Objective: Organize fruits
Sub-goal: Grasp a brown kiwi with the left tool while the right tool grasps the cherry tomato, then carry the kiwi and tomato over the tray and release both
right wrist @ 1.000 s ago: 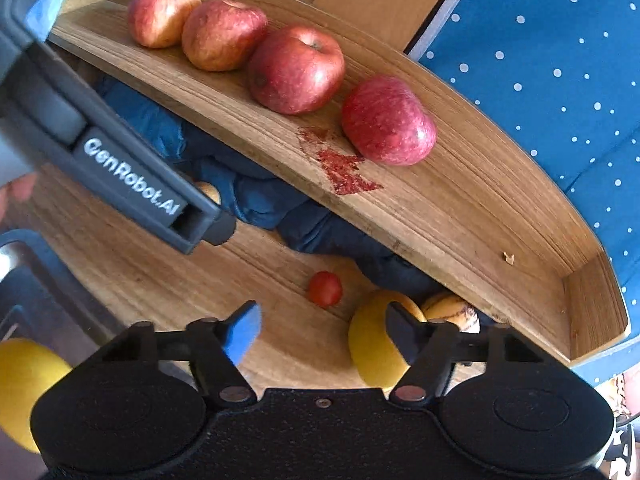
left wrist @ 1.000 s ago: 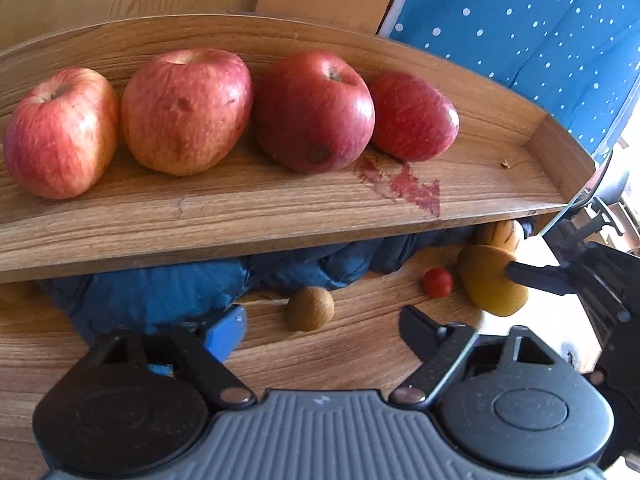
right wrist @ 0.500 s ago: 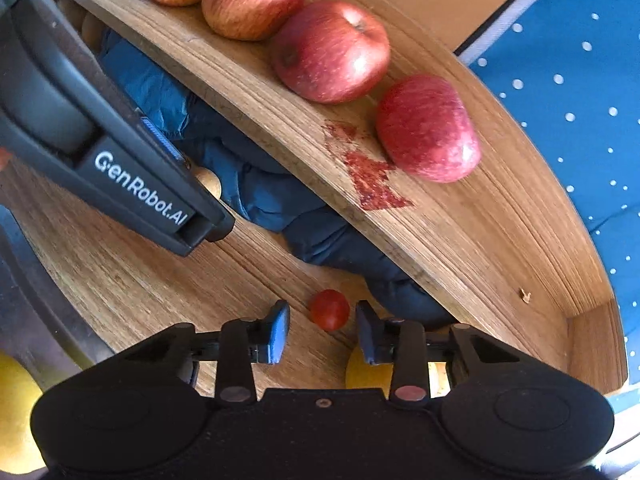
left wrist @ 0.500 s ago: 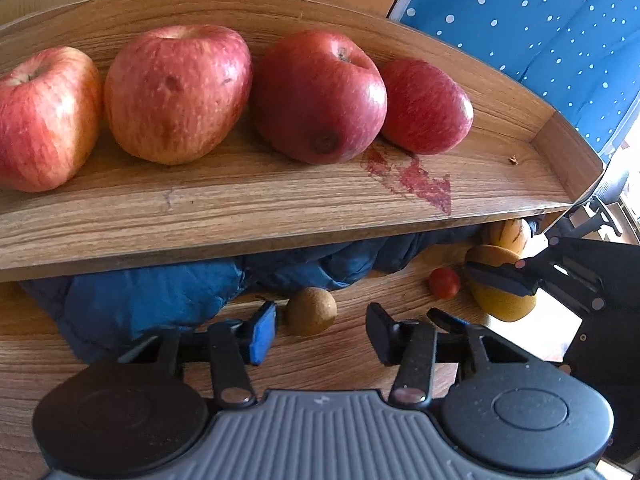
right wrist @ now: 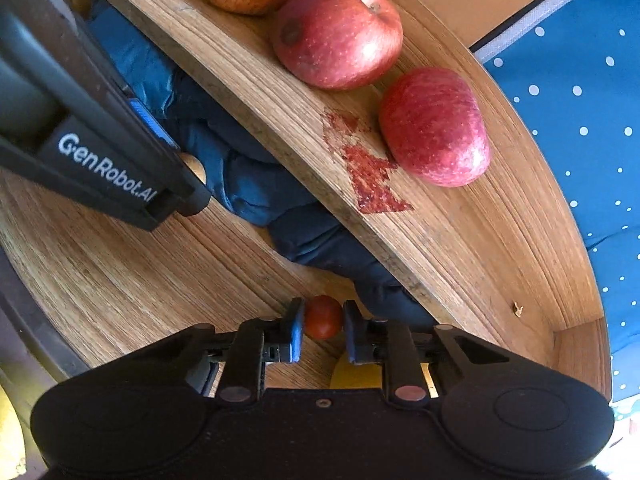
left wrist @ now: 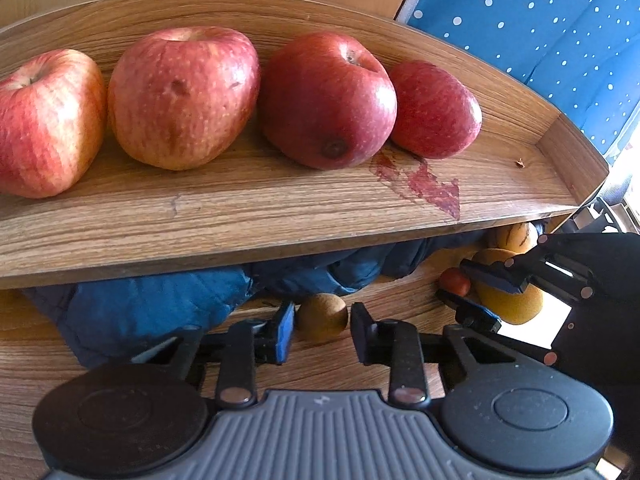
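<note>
Several red apples point(left wrist: 328, 100) sit in a row on the upper wooden shelf point(left wrist: 240, 216). Below it, on the lower wooden board point(right wrist: 120, 272), a small brown kiwi point(left wrist: 322, 314) lies between the fingers of my left gripper point(left wrist: 322, 326), which is shut on it. My right gripper point(right wrist: 322, 326) is shut on a red cherry tomato point(right wrist: 323, 317). In the left wrist view that tomato point(left wrist: 454, 282) shows at the right, between the right gripper's fingers point(left wrist: 490, 278).
A crumpled blue cloth point(left wrist: 160, 304) fills the space under the shelf. A yellow fruit point(left wrist: 512, 304) and a striped yellowish one point(left wrist: 514, 238) lie at the right. A red stain point(left wrist: 424, 188) marks the shelf. Blue dotted fabric point(left wrist: 540, 20) hangs behind.
Both grippers moved forward and narrowed from wide open. The left one now clamps the kiwi and the right one the cherry tomato, which it had beside the yellow fruit before.
</note>
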The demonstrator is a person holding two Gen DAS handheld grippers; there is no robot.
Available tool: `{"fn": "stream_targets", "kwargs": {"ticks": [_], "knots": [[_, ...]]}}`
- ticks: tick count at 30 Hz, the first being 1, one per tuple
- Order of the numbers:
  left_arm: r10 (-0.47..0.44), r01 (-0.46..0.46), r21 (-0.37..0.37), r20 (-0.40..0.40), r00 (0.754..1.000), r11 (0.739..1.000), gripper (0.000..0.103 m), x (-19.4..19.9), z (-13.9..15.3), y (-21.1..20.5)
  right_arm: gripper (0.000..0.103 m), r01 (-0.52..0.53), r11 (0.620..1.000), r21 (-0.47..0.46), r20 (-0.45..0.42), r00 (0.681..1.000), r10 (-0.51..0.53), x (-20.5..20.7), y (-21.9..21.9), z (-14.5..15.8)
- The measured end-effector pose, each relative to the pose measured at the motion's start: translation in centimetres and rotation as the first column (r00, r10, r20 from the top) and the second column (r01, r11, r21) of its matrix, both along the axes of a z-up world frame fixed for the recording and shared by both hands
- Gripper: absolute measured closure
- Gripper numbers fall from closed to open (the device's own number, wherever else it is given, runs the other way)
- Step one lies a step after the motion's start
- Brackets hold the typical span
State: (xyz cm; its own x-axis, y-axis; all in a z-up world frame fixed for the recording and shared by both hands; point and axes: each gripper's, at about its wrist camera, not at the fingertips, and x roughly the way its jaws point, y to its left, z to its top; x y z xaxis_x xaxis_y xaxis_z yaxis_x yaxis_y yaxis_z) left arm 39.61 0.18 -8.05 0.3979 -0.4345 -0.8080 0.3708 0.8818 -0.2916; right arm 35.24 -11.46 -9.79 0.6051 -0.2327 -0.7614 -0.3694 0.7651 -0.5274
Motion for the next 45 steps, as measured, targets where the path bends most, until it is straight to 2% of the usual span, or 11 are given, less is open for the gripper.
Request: {"fn": "stream_targets", "kwargs": {"ticks": [4,5,13,21,30,45], "knots": [[-0.002,0.002,0.003,0.003,1.000,1.000,0.072,-0.3,0.1,0.1,0.082,-0.006,1.000,0.003,0.004,1.000,0.006,-0.3,0.1,0.1],[-0.002,0.002,0.002,0.001,1.000,1.000,0.072,-0.3,0.1,0.1,0.082,-0.045,0.999,0.017,-0.001,0.999,0.045,-0.5,0.2,0.2],[-0.024,0.024,0.006,0.024,0.999,1.000,0.072,-1.7,1.2,-0.2,0.082,-0.039,0.998,0.058,0.030,0.999,0.037,-3.2,0.8,1.8],[-0.015,0.015,0.005,0.059,0.998,1.000,0.072,-4.1,2.9,0.2,0.082,-0.016,0.994,0.108,0.080,0.997,0.008,-7.7,1.3,4.1],[-0.009,0.009,-0.008,0.075,0.997,1.000,0.072,-8.8,4.4,0.3,0.082,-0.013,0.983,0.182,0.103,0.995,-0.006,-12.7,1.7,5.2],[0.072,-0.073,0.021,0.082,0.994,0.997,0.072,-17.1,5.5,2.2,0.082,-0.084,0.962,0.260,0.116,0.992,0.056,-20.2,3.1,5.0]]}}
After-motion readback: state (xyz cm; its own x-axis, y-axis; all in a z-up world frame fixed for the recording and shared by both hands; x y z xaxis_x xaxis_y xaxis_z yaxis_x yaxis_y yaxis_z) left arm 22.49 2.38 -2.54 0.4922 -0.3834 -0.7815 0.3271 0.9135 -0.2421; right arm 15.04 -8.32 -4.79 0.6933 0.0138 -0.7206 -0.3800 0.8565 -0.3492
